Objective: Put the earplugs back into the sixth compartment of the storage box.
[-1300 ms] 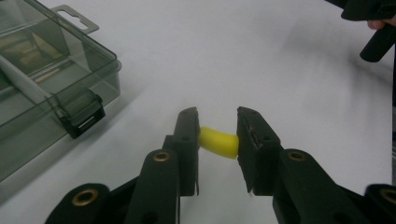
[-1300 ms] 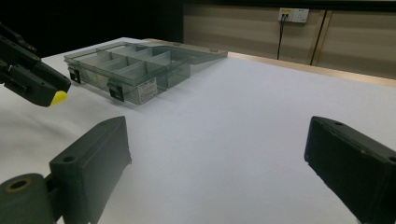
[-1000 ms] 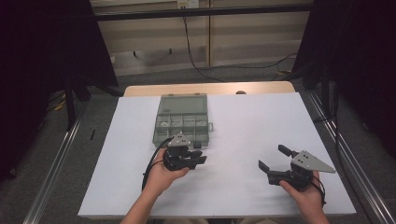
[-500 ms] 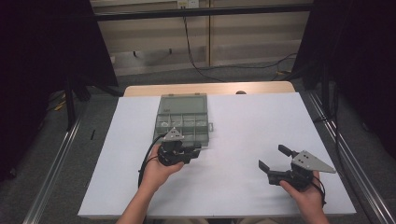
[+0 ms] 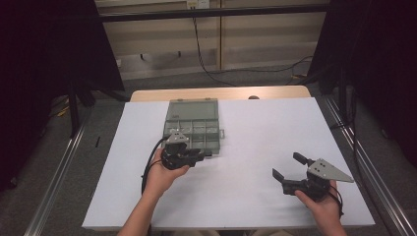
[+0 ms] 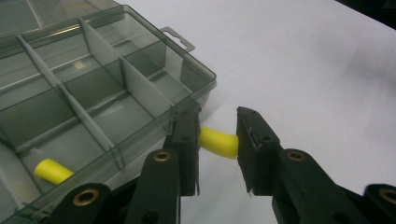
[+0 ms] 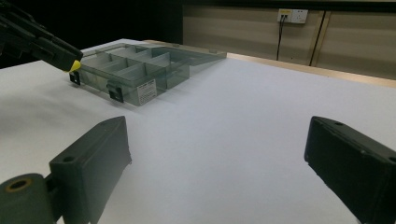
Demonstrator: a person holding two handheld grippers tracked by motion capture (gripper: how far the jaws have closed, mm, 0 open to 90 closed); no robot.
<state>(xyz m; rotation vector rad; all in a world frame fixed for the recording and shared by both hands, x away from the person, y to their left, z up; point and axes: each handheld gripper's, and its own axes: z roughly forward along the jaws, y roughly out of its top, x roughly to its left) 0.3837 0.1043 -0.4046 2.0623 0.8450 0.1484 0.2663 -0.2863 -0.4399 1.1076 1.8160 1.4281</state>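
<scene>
Left hand-held gripper [image 6: 218, 142] pinched a short yellow tube [image 6: 218, 143] betw. its jaws, just off the near corner of the clear compartment box [image 6: 93, 88], above the white surface [image 5: 255, 147]. A 2nd yellow piece [image 6: 52, 170] lay in a near compartment. Right hand-held gripper [image 5: 291, 166] sat wide apart, holding nothing, well to the right. White label on box front [image 7: 147, 88]; print too small to read.

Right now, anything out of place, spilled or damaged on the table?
Nothing stands out. The organizer box lies open and flat on the white table, dividers intact. One yellow piece lies in a compartment; another is held in the left claw just outside the box's corner. The right claw is open.
</scene>
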